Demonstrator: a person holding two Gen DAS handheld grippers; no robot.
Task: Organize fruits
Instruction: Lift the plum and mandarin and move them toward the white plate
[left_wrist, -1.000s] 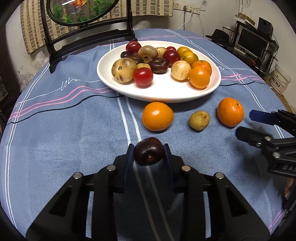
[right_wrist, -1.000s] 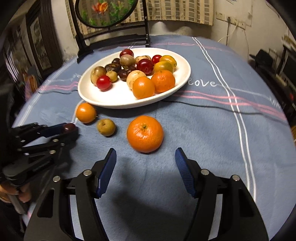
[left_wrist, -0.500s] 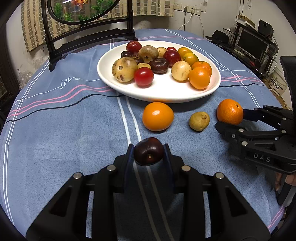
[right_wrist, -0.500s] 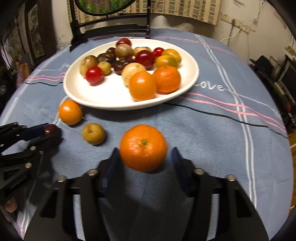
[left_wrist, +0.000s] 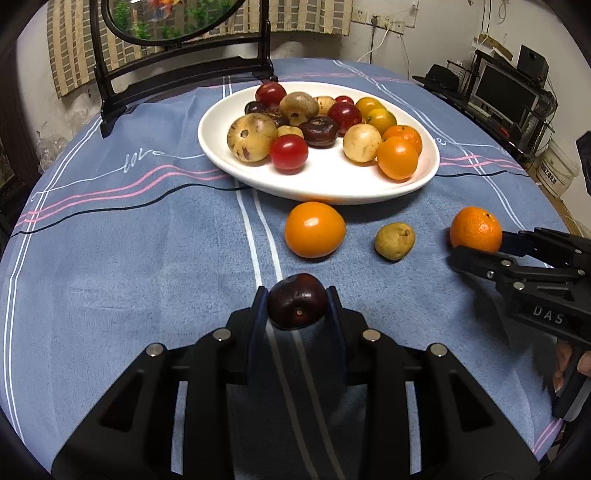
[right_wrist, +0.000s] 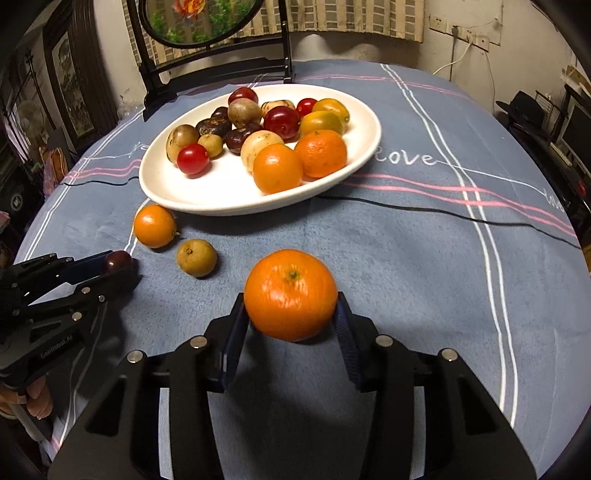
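While most of the fruit already sits heaped on the white plate (left_wrist: 413, 186), four pieces are off it, so the sorting looks well advanced but unfinished. Two of those four are in hand. The left gripper (left_wrist: 297, 302) is clamped on a dark plum (left_wrist: 297, 301), held just above the blue tablecloth (left_wrist: 129, 258) on the near side of the plate. The right gripper (right_wrist: 291, 314) has its jaws closing around a mandarin (right_wrist: 290, 294), whose sides already meet both pads; it too is on the near side of the plate, towards its right end. Whether that fruit has left the cloth I cannot tell.

Two pieces lie loose between the grippers and the plate: a smooth orange (left_wrist: 315, 229) just beside the plate's near rim, and a small yellow-brown fruit (left_wrist: 394, 240) a little further out.

Room on the plate is best at its near, bare part, in front of the pile. The straight way there from the left gripper passes close to the smooth orange, so a bump could send it rolling. The table's round edge is well apart from all four pieces, and a dark wooden stand (left_wrist: 110, 92) rises behind the plate, clear of any likely path.
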